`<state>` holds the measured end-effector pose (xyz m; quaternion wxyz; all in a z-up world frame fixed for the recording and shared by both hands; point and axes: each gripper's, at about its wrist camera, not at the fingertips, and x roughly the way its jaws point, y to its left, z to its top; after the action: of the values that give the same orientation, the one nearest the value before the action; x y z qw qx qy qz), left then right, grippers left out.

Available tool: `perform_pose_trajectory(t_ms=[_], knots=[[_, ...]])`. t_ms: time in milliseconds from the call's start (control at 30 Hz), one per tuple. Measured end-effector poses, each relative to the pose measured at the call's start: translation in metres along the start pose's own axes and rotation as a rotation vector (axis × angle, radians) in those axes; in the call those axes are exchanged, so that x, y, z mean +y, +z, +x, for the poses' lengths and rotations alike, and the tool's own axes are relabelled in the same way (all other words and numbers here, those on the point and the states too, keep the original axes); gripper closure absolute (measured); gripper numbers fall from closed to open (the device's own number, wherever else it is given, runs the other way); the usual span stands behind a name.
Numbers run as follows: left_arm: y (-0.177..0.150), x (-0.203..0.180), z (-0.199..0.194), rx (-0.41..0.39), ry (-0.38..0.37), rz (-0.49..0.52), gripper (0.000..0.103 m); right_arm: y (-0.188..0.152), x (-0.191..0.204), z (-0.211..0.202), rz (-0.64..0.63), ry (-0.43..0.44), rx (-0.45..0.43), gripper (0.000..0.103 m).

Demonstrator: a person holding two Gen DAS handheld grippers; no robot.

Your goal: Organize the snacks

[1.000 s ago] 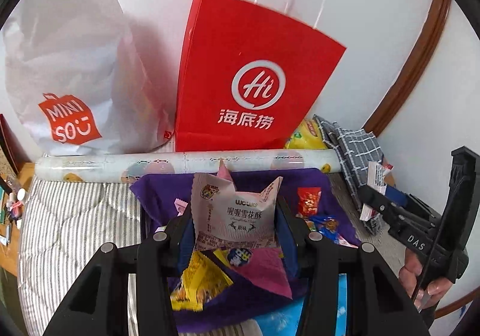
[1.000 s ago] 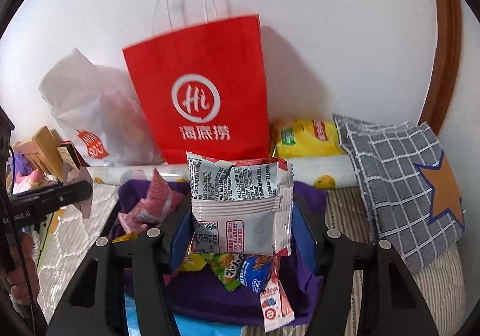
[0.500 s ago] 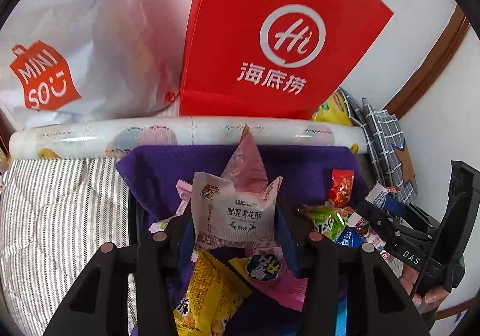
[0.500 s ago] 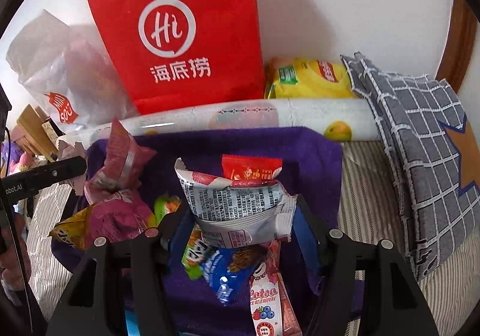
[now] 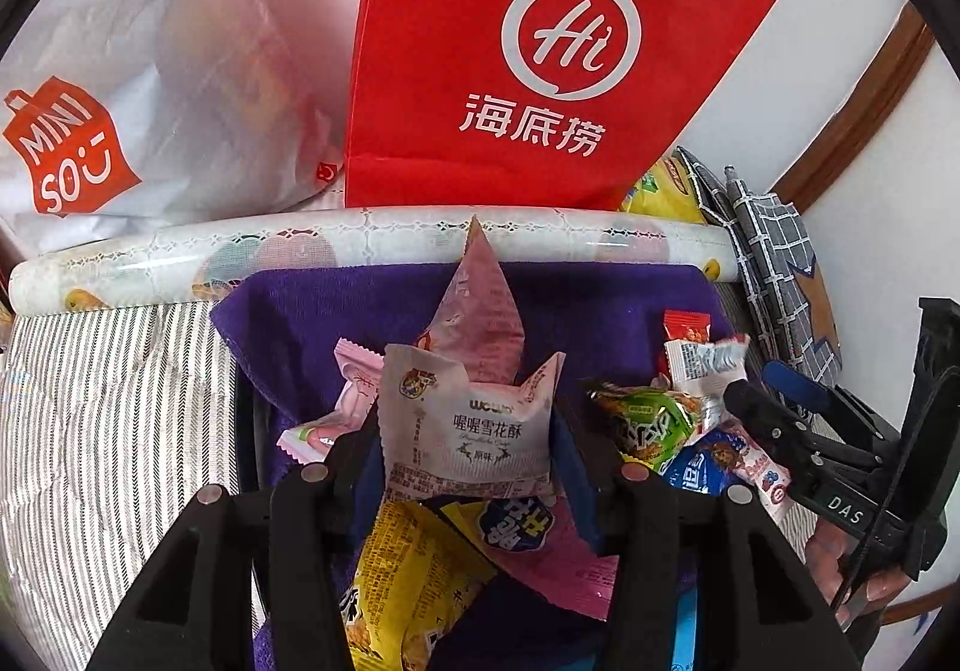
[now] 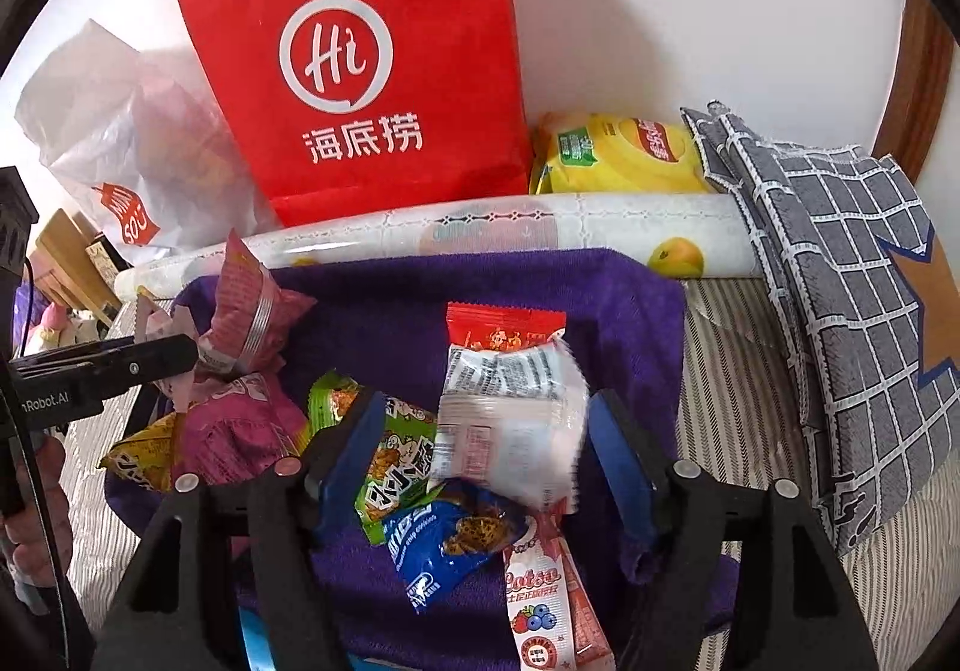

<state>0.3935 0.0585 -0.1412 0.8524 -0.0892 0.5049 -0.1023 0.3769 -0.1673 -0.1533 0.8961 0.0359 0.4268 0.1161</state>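
My left gripper (image 5: pixel 468 449) is shut on a white snowflake-crisp packet (image 5: pixel 471 431), held over the purple cloth (image 5: pixel 600 299). Pink, yellow and green snack packets lie below and beside it. My right gripper (image 6: pixel 486 431) has its jaws apart around a white packet with red print (image 6: pixel 510 413), which is blurred and lies free among a red packet (image 6: pixel 504 329), a green packet (image 6: pixel 396 461) and a blue cookie packet (image 6: pixel 456 539) on the cloth (image 6: pixel 390 311). The left gripper shows in the right wrist view (image 6: pixel 174 356), next to a pink packet (image 6: pixel 252 317).
A red paper bag (image 6: pixel 360 71) and a white Miniso plastic bag (image 5: pixel 120 71) stand against the wall. A patterned roll (image 5: pixel 360 245) lies before them. A yellow chip bag (image 6: pixel 618 155) and a grey checked cushion (image 6: pixel 840 281) are at the right. Striped bedding (image 5: pixel 108 419) surrounds the cloth.
Both grippers have come down towards the purple cloth. The right gripper has opened and let go of its white packet, which is dropping onto the pile. The left still holds its packet.
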Motion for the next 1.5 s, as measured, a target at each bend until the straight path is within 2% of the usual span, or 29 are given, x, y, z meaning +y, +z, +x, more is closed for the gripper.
perform_pose_trajectory(t_ms=[167,233,433,600,800,933,1233,1500], knots=[[-0.001,-0.004,-0.002,0.010,0.005,0.004,0.047,0.001,0.002,-0.004,-0.006,-0.006,-0.011,0.031],[-0.001,-0.005,-0.006,0.008,0.015,0.001,0.035,0.002,0.003,-0.006,-0.005,-0.007,-0.015,0.031],[-0.003,-0.010,-0.029,-0.032,0.026,0.008,0.024,0.006,0.008,-0.028,-0.007,-0.010,-0.054,0.031],[-0.015,-0.014,-0.051,-0.067,0.040,0.010,0.022,0.000,0.012,-0.055,-0.001,-0.047,-0.078,0.031],[-0.037,-0.025,-0.079,-0.093,0.075,0.017,0.015,-0.014,0.012,-0.095,0.036,-0.087,-0.105,0.031],[-0.057,-0.035,-0.104,-0.142,0.095,0.019,0.011,-0.029,0.016,-0.125,0.031,-0.099,-0.124,0.031],[-0.114,-0.067,-0.167,-0.273,0.079,0.084,0.009,-0.074,0.025,-0.190,0.028,-0.129,-0.160,0.030],[-0.162,-0.090,-0.209,-0.346,0.128,0.100,0.007,-0.122,0.022,-0.234,0.042,-0.150,-0.186,0.030]])
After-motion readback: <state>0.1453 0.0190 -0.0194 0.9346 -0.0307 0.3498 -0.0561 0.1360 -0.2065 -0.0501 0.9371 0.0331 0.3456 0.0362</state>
